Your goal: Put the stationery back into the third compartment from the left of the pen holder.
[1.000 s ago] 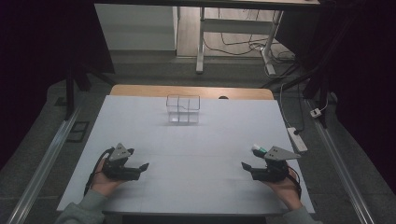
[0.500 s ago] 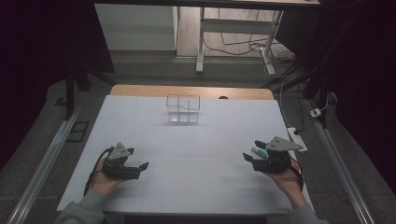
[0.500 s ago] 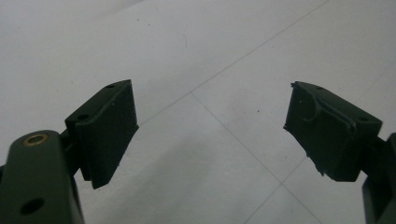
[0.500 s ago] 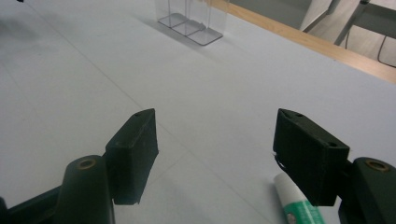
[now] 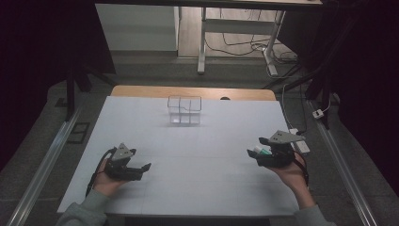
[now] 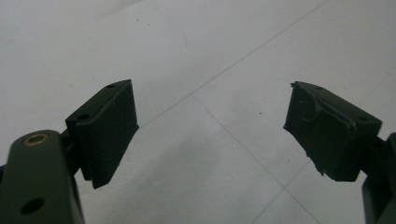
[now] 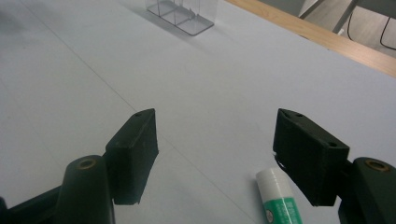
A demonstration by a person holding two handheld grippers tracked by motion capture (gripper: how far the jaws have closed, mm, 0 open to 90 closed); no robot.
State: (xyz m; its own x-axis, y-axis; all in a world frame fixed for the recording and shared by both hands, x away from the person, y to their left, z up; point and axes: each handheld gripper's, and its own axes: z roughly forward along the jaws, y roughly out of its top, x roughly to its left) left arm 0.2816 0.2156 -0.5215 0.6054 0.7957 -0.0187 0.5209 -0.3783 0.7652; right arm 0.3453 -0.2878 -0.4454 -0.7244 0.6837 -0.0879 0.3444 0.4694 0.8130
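Observation:
In the right gripper view a white and green glue stick (image 7: 277, 197) lies on the white table, just inside and below the right-hand jaw. My right gripper (image 7: 215, 121) is open with nothing between its jaws. From above, the right gripper (image 5: 255, 149) sits near the table's right edge with the glue stick (image 5: 261, 150) at its tips. My left gripper (image 5: 141, 170) rests at the front left, held in a hand. The left gripper (image 6: 210, 107) stands open over bare table. A clear plastic divided box (image 5: 185, 109) stands at the far middle of the table.
The clear box (image 7: 182, 11) lies ahead and to the left in the right gripper view. A wooden table edge (image 5: 193, 92) runs along the back. A white power strip (image 5: 301, 141) lies off the right edge. Metal rails (image 5: 44, 165) flank the table.
The right gripper has shifted a little away from the person and toward the right edge, with the glue stick staying at its tips. The left gripper has not moved.

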